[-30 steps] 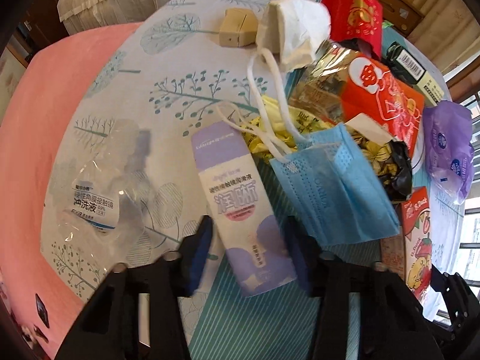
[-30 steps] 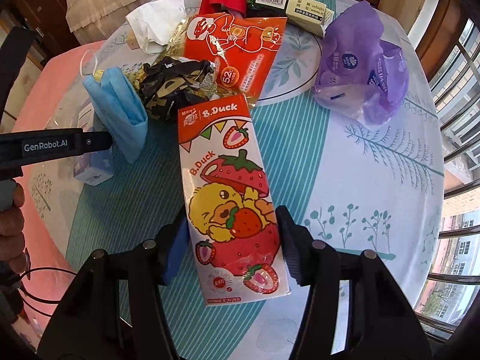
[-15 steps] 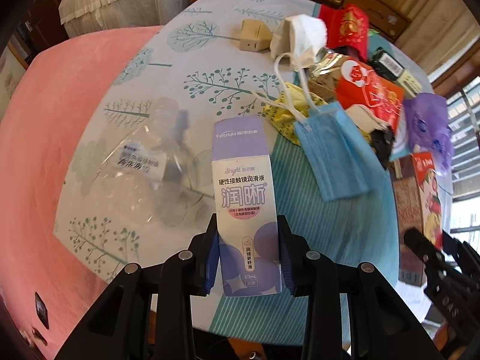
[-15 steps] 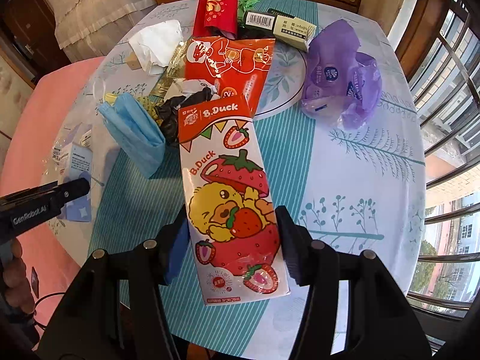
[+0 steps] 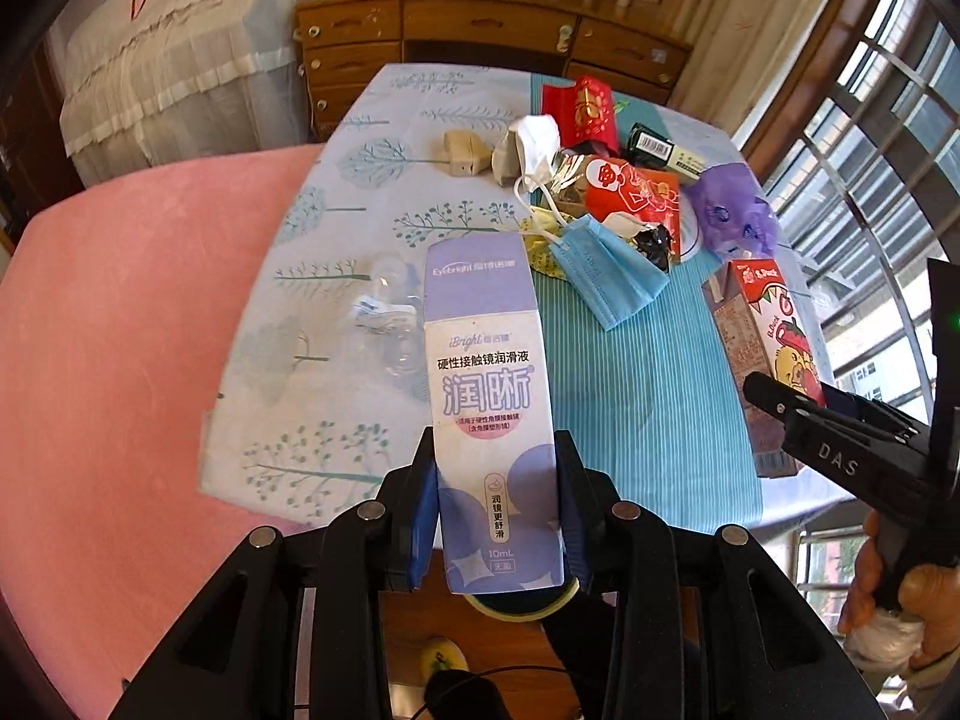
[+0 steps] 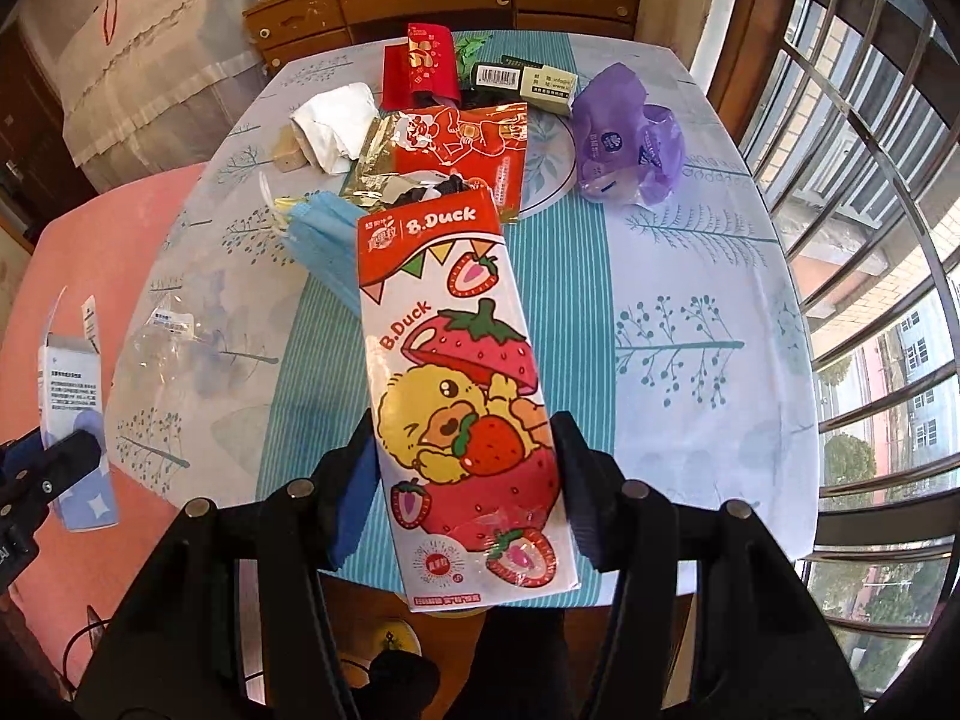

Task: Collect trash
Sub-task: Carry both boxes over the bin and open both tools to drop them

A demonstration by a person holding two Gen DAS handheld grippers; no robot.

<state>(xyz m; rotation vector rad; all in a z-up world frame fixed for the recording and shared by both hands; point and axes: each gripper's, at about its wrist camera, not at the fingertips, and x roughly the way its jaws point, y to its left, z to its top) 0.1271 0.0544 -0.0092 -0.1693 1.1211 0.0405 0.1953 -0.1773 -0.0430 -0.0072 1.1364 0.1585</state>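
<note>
My left gripper [image 5: 495, 501] is shut on a tall lilac eye-drop carton [image 5: 486, 372], held well above the table. The same carton [image 6: 75, 420] shows at the left edge of the right wrist view. My right gripper [image 6: 465, 483] is shut on a red and white B.Duck strawberry carton [image 6: 456, 372], also lifted; that carton [image 5: 765, 354] appears at the right of the left wrist view. On the table lie a blue face mask [image 5: 609, 273], a red snack bag [image 6: 474, 144], a purple plastic bag [image 6: 627, 141], a white crumpled mask [image 6: 333, 123] and a clear plastic bottle [image 5: 390, 324].
A round table with a tree-print cloth [image 6: 690, 312] and a turquoise striped runner [image 5: 630, 396] sits beside a pink bed [image 5: 114, 360]. A wooden dresser [image 5: 468, 30] stands behind it; barred windows [image 6: 870, 240] are at the right. A hand [image 5: 894, 594] grips the right tool.
The left gripper closed on the lilac carton and lifted it off the table. Both grippers rose and pulled back with their cartons, so the table looks smaller and farther.
</note>
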